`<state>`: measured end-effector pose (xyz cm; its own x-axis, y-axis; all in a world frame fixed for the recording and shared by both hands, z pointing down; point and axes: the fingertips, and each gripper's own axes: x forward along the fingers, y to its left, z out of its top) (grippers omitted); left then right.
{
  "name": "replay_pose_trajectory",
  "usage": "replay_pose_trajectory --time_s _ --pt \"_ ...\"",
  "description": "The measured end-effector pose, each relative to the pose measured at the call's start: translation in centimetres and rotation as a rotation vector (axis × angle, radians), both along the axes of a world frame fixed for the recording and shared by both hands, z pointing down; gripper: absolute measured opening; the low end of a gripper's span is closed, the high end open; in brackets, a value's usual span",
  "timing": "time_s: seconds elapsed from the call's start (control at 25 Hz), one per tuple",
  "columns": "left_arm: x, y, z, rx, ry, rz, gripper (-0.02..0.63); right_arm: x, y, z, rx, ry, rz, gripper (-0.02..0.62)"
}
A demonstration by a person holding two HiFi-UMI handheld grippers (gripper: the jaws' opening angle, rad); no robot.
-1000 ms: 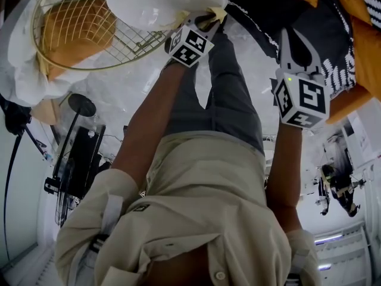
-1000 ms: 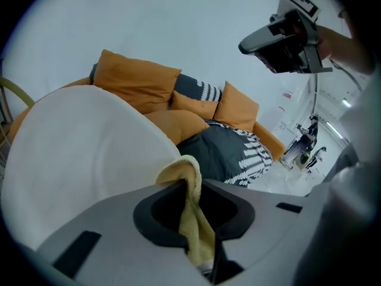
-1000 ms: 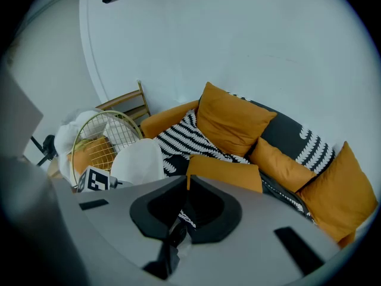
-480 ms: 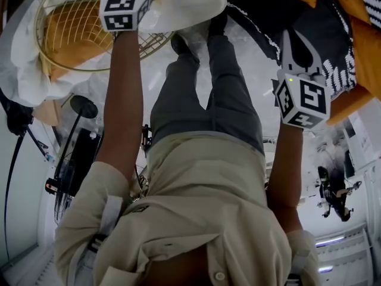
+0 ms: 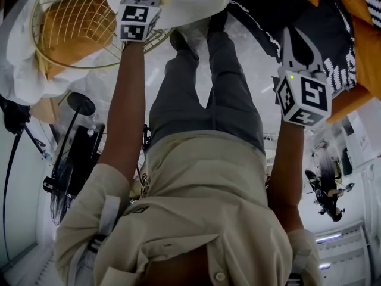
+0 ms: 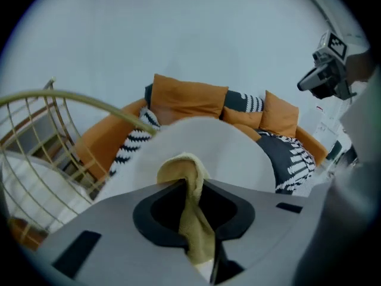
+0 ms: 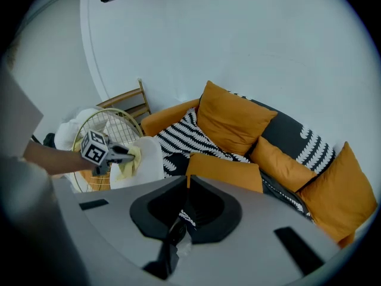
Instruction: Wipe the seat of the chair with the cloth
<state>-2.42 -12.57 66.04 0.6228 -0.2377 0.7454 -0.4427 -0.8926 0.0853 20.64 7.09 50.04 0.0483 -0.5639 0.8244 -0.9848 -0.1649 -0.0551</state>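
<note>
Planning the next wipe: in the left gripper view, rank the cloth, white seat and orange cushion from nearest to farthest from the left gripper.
1. The cloth: clamped between the jaws of the left gripper.
2. The white seat: just ahead of the jaws.
3. The orange cushion: behind the seat, on the sofa.

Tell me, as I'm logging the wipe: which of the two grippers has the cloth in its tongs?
The left gripper: its tongs pinch the yellow cloth by the white chair cushion. The right gripper's tongs are shut on nothing.
</note>
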Motion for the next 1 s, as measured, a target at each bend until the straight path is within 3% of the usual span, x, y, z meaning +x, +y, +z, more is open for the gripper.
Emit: replay_pose_trajectory --time_s 0.2,0.4,0.68,1.0 --pt "-4.0 9.6 7.8 -0.237 -0.12 0.034 0.078 -1.7 -0.4 0.4 -0.005 -0.004 -0.027 0.028" --pt "-8.0 15.1 8.3 -0.326 -0.198 0.1 0.078 -3.0 -1.9 -1.8 0.025 0.007 -0.051 0.028" --pt "-9.8 11.5 -1.2 -0.183 -0.148 0.176 0.078 -5.8 -5.7 -8.4 0.116 0.026 -0.122 0.028" --pt "-11.6 3.6 -18.8 0.124 -0.037 0.125 0.078 -7.3 -8.7 -18.3 0.253 0.066 -0.191 0.028"
